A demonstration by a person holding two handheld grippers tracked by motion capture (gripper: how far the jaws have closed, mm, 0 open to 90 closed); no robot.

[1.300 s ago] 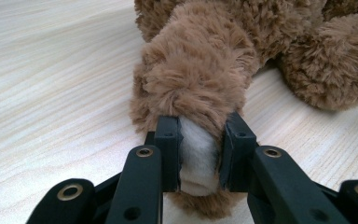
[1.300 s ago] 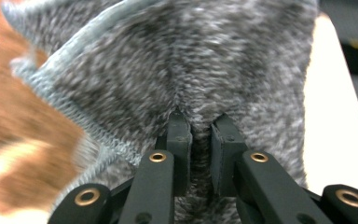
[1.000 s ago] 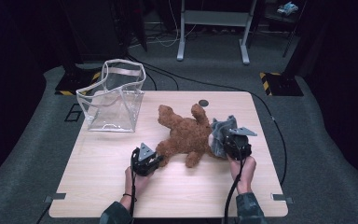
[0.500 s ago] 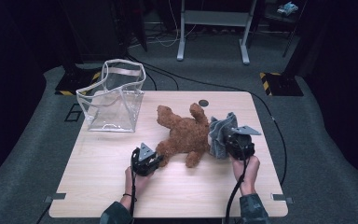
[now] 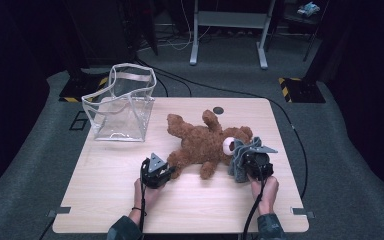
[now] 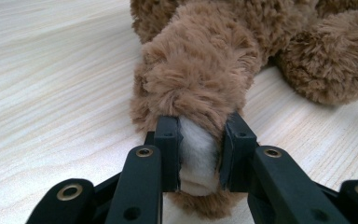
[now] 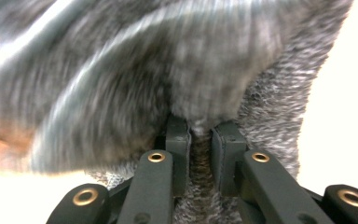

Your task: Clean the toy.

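- Two grips are on at once: the left gripper (image 5: 161, 171) has its jaws clamped on a paw of the brown teddy bear (image 5: 204, 144), the white sole squeezed between the black pads (image 6: 168, 156).
- The right gripper (image 5: 250, 162) pinches a fold of the grey knitted cloth (image 5: 238, 159), which bunches over the bear's head end; in the right gripper view the grey cloth (image 7: 177, 79) fills the space above the jaws and a strip of it runs down between them.
- The bear lies sprawled on the wooden table (image 5: 110, 200), roughly at its middle, head toward the person's right hand (image 5: 265, 190) and one leg toward the left hand (image 5: 147, 192).
- My reading of the step: the bear is being pinned by its paw while the cloth is worked at its head, either pulled on or off; which of the two I cannot tell.
- The next move likely calls for a firm hold on the paw so the bear does not slide, and a steady pull on the cloth without dragging the head along.
- One container stands on the table: a clear plastic bag (image 5: 122, 107) with pale handles, upright at the far left corner, well apart from the bear. It looks empty.
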